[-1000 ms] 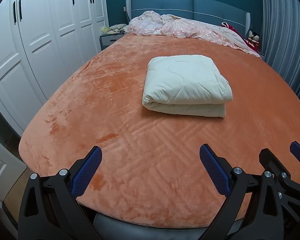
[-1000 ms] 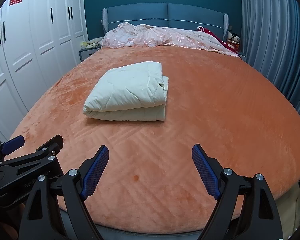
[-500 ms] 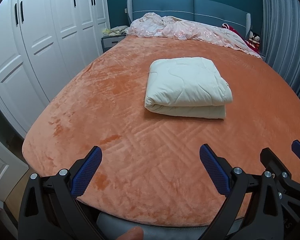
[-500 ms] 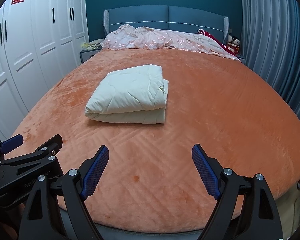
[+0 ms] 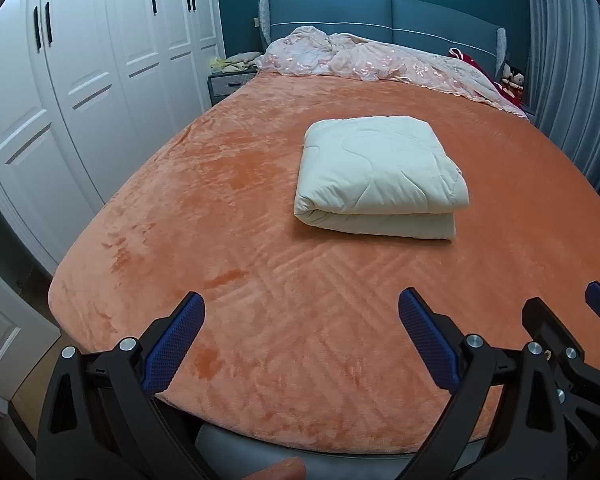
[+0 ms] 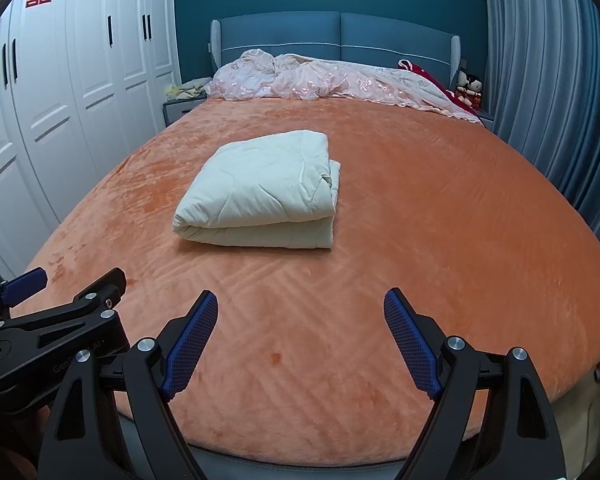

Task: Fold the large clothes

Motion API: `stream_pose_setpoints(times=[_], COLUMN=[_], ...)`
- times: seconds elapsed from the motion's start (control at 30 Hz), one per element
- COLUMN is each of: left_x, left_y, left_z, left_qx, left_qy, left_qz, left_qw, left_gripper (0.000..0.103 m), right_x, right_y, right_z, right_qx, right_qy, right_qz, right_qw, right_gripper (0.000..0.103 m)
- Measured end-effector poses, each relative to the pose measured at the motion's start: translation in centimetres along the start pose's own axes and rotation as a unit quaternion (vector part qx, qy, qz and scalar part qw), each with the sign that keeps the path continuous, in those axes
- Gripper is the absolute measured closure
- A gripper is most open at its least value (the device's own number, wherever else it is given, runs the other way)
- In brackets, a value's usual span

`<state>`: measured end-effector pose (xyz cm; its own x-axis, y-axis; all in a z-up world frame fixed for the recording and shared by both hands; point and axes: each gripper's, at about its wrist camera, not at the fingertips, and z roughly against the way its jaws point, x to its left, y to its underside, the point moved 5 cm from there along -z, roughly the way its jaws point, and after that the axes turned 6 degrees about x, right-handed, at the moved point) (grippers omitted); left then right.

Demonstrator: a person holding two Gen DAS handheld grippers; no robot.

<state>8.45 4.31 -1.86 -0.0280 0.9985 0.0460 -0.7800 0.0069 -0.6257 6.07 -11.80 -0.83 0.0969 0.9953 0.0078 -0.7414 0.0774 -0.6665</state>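
A cream quilt [image 5: 380, 176] [image 6: 260, 196] lies folded into a thick rectangle in the middle of the bed, on the orange plush cover [image 5: 240, 280] [image 6: 420, 220]. My left gripper [image 5: 300, 304] hovers over the foot of the bed, well short of the quilt, open with nothing between its blue pads. My right gripper [image 6: 300, 300] is beside it, equally wide open, with only the orange cover showing between its fingers. Each gripper also shows at the edge of the other's view: the right gripper [image 5: 568, 308] and the left gripper [image 6: 64, 280].
White wardrobe doors [image 5: 80, 80] run along the left of the bed. A crumpled pink embroidered cover [image 5: 380, 64] lies at the blue headboard [image 6: 340, 36]. A bedside table [image 5: 228, 84] stands at the far left, grey-blue curtains [image 6: 560, 100] hang on the right.
The quilt lies as before and both grippers stay open. What looks like a fingertip has come into the lower edge of the left wrist view.
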Motion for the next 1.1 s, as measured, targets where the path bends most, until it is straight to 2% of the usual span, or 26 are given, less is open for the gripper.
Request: stream_pose_setpoints(times=[0.6,0.73,1.1], left_x=[-0.06,-0.15,-0.34], left_y=[0.15,0.25,0.12], left_z=[0.36,0.31,0.32], left_qx=[-0.006,-0.002,0.0], left_qy=[0.002,0.015,0.022], left_qz=[-0.003,-0.006,-0.009], left_qw=[1.0,0.9999,0.9997], left_gripper=[0.012,0.018,0.021], right_x=[0.01,0.14,0.16], right_y=[0.16,0.12,0.47], right_z=[0.01,0.14,0.21], right_qx=[0.001,0.001,0.0], right_qy=[-0.002,0.0,0.0], right_qz=[-0.003,-0.003,-0.007], right_qw=[1.0,1.0,1.0], right_gripper=[0.02,0.02,0.02])
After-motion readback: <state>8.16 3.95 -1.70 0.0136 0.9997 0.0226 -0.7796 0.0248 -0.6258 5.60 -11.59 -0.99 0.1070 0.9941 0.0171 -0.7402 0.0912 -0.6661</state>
